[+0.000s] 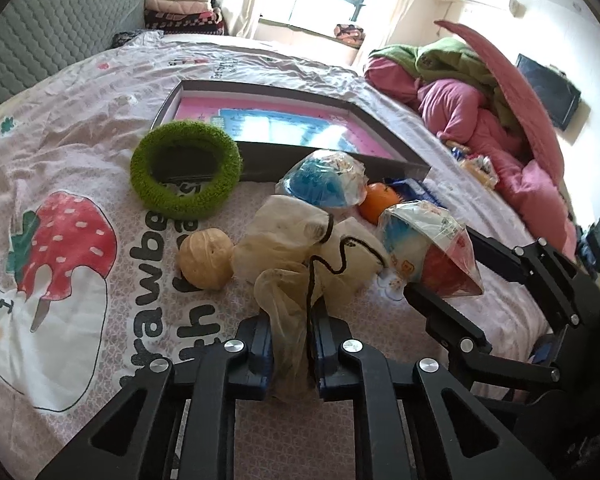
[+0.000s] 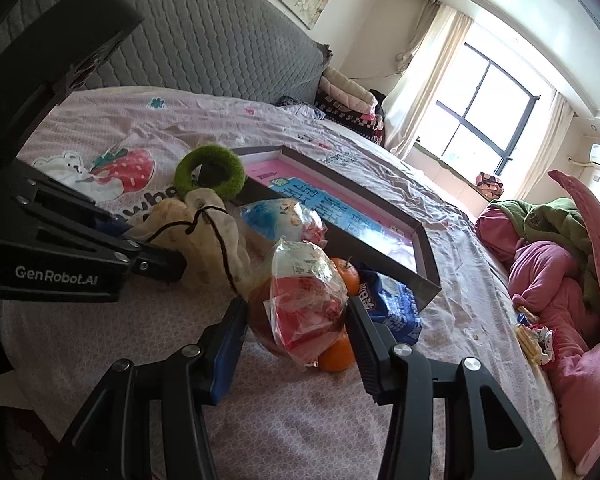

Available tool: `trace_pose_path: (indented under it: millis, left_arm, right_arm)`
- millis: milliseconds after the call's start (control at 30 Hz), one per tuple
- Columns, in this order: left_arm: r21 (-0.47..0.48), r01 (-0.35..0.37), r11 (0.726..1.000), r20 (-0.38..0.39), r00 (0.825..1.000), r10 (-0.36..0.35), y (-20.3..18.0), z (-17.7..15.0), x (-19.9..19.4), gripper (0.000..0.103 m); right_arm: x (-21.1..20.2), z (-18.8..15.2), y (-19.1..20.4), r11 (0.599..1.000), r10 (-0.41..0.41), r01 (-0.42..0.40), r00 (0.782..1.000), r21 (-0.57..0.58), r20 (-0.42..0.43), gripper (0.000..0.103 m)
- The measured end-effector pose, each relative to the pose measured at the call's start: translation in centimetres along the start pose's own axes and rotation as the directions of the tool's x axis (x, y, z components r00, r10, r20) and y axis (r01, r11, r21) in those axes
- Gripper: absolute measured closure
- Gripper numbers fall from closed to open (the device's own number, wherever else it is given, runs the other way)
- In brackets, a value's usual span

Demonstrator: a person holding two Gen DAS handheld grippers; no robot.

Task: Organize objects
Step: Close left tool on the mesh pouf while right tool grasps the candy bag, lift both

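My left gripper point(image 1: 290, 344) is shut on the mouth of a cream mesh drawstring bag point(image 1: 300, 256), which lies on the bed with its black cord point(image 1: 332, 264) loose; the bag also shows in the right wrist view point(image 2: 208, 232). My right gripper point(image 2: 296, 320) is around a plastic-wrapped red and blue toy point(image 2: 304, 296), with the fingers on both sides of it; it also shows in the left wrist view point(image 1: 432, 248). A second wrapped blue toy point(image 1: 320, 180), a tan ball point(image 1: 206, 258), a green fuzzy ring point(image 1: 186, 168), oranges point(image 2: 338, 354) and a blue snack packet point(image 2: 392, 304) lie close by.
A shallow dark box point(image 1: 380, 160) with a pink and blue sheet inside lies behind the objects. Pink and green bedding point(image 1: 480, 120) is piled at the right. A grey quilted headboard point(image 2: 204, 40) and folded blankets point(image 1: 184, 8) stand at the far side.
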State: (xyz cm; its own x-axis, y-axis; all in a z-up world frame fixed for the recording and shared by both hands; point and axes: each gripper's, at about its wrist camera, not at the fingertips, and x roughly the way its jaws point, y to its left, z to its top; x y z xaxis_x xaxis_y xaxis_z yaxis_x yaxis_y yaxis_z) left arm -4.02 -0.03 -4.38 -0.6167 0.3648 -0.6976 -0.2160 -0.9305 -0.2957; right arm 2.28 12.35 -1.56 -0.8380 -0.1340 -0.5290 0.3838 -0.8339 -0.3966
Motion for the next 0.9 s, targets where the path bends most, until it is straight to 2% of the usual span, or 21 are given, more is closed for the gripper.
trace_pose_path:
  millis: [600,900]
  left_arm:
    - [0.049,-0.025,0.999,0.117,0.993,0.019,-1.3,0.7,-3.1,0.090]
    - [0.078,-0.043,0.996,0.163,0.986,0.029,-1.9,2.4,-3.3,0.090]
  right_arm:
    - [-1.3,0.4,-1.4,0.997,-0.001,-0.003,0.998,0.072,0.056,0.053]
    - [-1.0,0.8,-2.8,0.994,-0.011,0.004,0.998,0.108,0.063,0.053]
